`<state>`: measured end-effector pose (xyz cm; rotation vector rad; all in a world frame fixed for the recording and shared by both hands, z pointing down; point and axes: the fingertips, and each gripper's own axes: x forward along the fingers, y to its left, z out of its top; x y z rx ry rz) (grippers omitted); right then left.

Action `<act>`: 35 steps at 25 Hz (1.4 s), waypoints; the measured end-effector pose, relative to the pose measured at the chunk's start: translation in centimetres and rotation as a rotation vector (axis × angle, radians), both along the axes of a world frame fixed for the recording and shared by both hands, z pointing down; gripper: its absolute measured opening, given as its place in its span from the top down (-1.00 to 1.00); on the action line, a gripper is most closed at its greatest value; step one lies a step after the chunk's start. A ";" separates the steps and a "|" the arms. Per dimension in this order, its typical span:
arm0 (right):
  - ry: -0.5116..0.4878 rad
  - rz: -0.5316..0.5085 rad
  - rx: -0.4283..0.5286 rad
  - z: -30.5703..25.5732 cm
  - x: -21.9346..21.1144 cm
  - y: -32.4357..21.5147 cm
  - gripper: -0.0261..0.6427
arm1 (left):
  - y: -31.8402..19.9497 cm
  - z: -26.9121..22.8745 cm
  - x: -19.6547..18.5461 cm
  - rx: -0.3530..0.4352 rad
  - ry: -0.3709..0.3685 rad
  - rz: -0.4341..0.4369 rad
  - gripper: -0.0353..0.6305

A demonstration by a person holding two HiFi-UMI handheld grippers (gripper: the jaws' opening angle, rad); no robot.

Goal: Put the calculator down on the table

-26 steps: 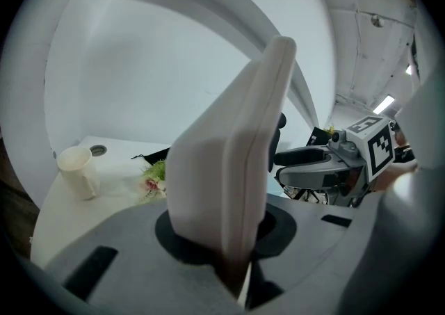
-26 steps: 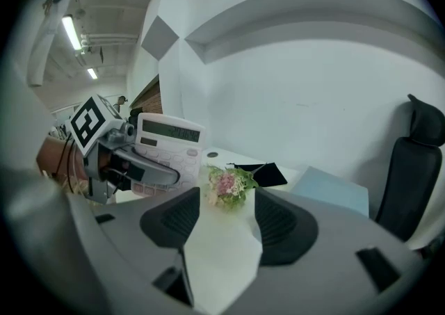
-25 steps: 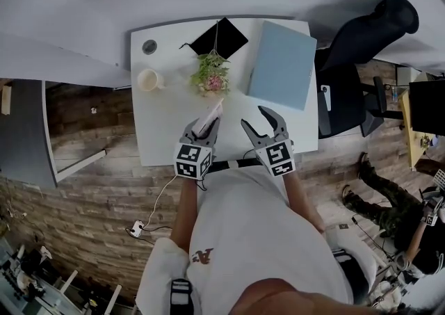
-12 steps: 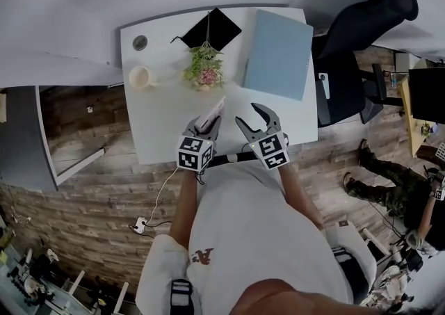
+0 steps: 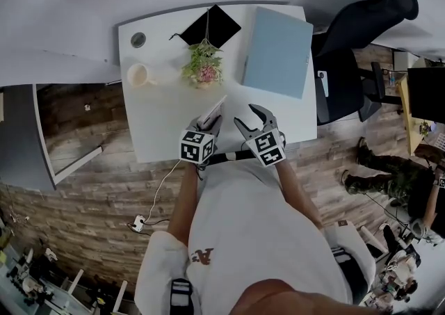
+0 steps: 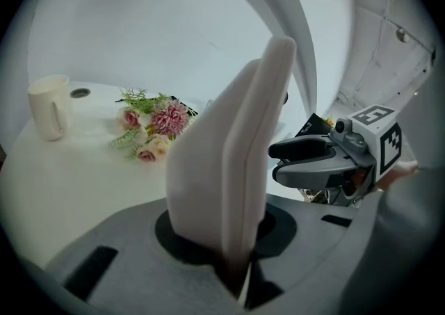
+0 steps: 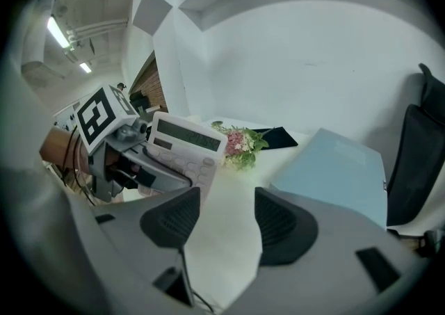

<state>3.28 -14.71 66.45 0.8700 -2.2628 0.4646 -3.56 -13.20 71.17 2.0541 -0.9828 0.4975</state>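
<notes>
So the left claw (image 5: 211,123) is clamped nearly closed on the bottom end of the calculator (image 6: 236,154). It sticks up on edge out of the jaws, with the keys facing the right claw (image 5: 255,121). That one is wide open with nothing in it, just hanging beside.

The calculator is over the near part of the table (image 5: 156,126), in front of the flowers (image 5: 203,69) and left of the blue folder (image 5: 278,49). It doesn't look like it's touching down yet, though I can't be sure from above.

If it were me, I'd aim for the bare patch short of the flowers and tip the wrist so the back goes flat, keys up. Let the far end land first, and only then loosen the grip. Let go while it's on edge and it'll likely flop over and clatter.
</notes>
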 end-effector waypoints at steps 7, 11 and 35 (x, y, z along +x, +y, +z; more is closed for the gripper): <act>0.012 -0.007 -0.034 1.3 0.0 0.6 0.17 | 0.7 1.5 0.7 -0.059 0.038 0.009 0.67; 0.024 -0.011 -0.052 2.1 0.1 1.0 0.17 | 1.2 2.3 1.1 -0.091 0.051 0.017 0.67; 0.084 -0.054 -0.072 3.2 0.8 1.9 0.17 | 1.8 4.9 2.9 -0.221 0.109 0.015 0.55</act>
